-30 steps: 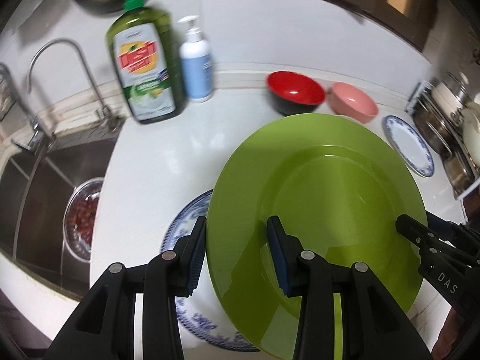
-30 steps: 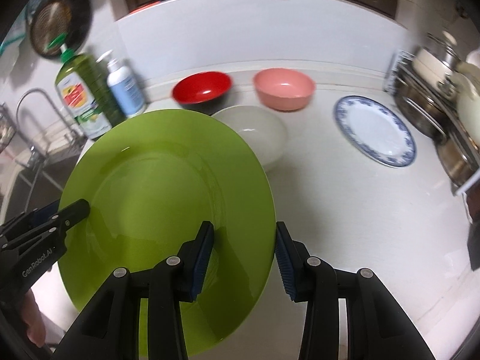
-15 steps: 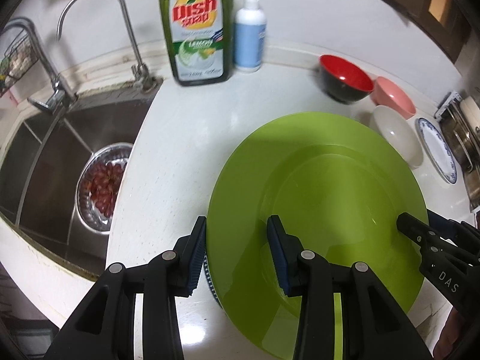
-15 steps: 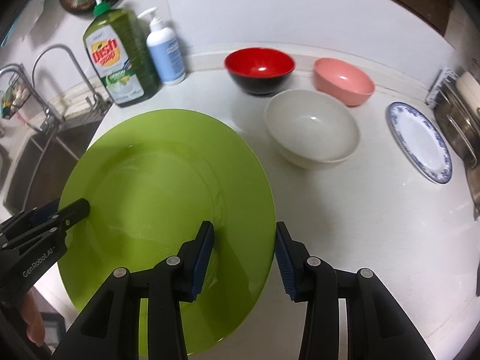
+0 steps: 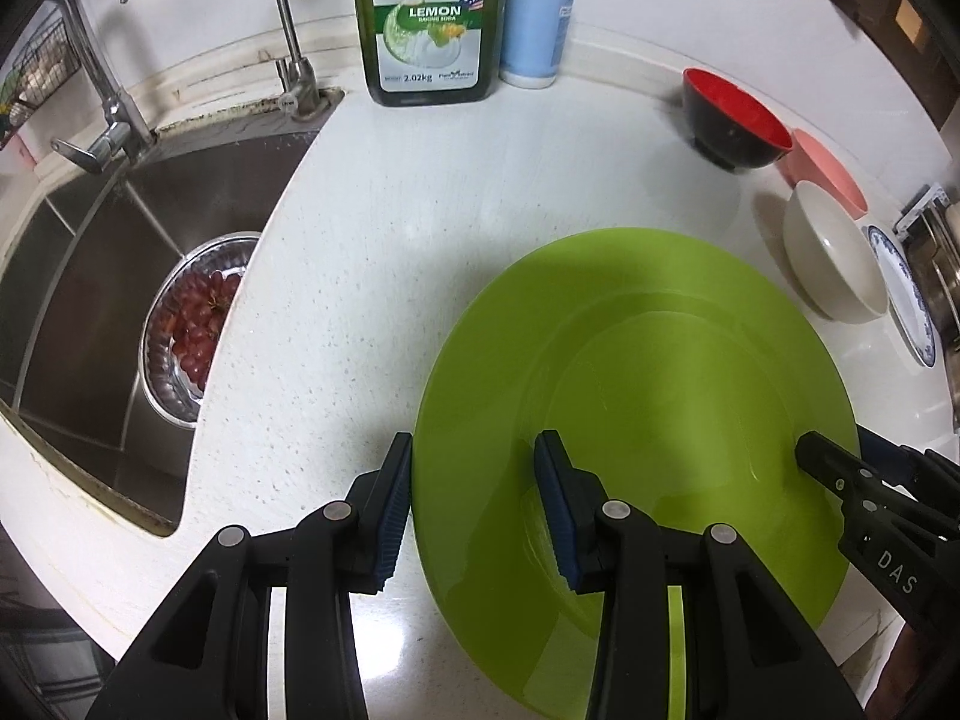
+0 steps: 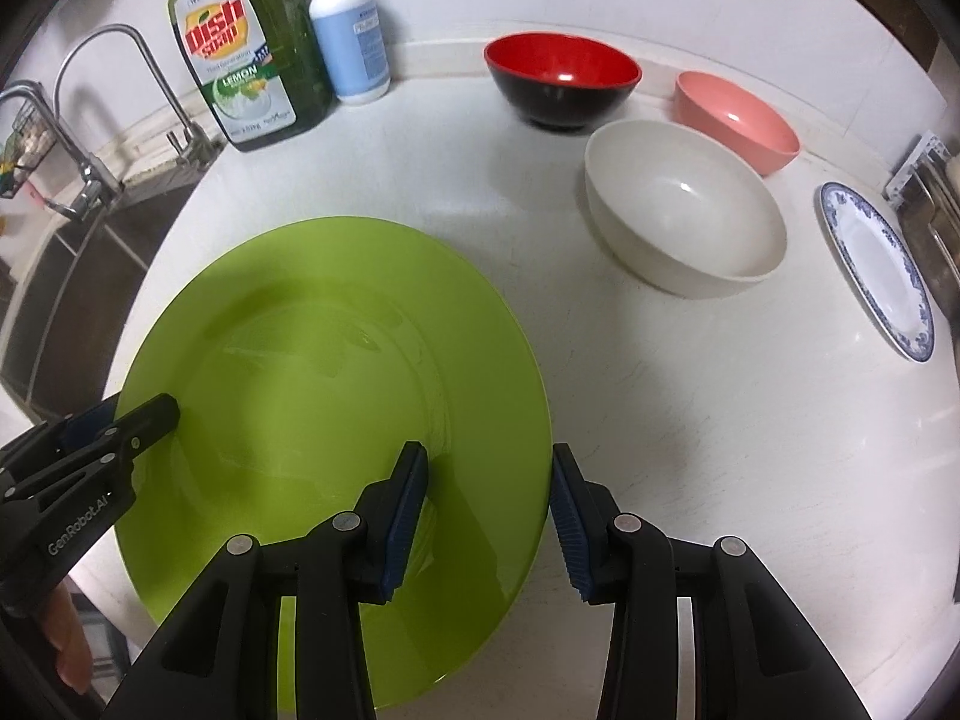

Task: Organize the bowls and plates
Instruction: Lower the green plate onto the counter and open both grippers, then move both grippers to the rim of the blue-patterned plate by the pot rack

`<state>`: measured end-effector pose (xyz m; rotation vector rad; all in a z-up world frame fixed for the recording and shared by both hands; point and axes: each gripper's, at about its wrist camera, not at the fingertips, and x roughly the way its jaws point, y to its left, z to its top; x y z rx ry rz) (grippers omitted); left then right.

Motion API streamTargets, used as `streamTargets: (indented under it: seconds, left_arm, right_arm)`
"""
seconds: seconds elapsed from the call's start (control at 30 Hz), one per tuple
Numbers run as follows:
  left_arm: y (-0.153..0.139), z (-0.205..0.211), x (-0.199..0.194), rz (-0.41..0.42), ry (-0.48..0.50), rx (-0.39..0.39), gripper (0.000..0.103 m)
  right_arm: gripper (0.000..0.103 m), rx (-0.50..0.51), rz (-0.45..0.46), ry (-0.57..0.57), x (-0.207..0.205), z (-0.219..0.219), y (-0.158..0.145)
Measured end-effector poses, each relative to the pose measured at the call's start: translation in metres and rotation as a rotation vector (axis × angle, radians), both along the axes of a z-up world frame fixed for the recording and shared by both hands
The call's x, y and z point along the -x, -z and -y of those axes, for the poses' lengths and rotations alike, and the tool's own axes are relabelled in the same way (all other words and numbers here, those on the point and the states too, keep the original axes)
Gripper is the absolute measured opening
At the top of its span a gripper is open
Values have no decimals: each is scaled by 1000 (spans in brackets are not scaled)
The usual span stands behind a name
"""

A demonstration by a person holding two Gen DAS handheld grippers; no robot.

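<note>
A large green plate (image 5: 660,420) hangs low over the white counter, held by both grippers. My left gripper (image 5: 474,450) is shut on its left rim, one pad on top and one outside the edge. My right gripper (image 6: 487,462) is shut on the opposite rim of the green plate (image 6: 312,372). Each gripper shows in the other's view: the right gripper (image 5: 840,447) and the left gripper (image 6: 132,411). Behind stand a red-and-black bowl (image 6: 561,81), a pink bowl (image 6: 735,120) and a white bowl (image 6: 684,210). A blue-rimmed plate (image 6: 876,270) lies at the right.
A steel sink (image 5: 120,240) with a metal bowl of grapes (image 5: 192,330) lies to the left, its faucet (image 5: 288,48) behind. A dish soap bottle (image 5: 429,18) and a blue pump bottle (image 5: 537,18) stand at the back wall. A metal rack (image 6: 936,198) borders the right edge.
Both grippers have sunk toward the counter with the green plate between them. The blue-patterned plate seen under its left side earlier is now hidden beneath it.
</note>
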<state>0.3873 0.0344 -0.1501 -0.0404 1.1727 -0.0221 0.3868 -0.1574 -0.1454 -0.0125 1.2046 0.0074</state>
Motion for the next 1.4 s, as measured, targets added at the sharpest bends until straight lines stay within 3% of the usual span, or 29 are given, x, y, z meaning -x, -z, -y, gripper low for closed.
streamTargets:
  seconds: [0.73,1.0,1.4]
  left_arm:
    - [17,0,-4,-23,2,-8,41]
    - [-4,1,-2,52,15,-37,65]
    - [-50,32,-7,172,123,-26,80]
  right_arm:
    - [43,40,-47,-29,-8,-6,24]
    - [43,4,-22,-9,-5,1,16]
    - [46,-41,85,44,3,22,-22]
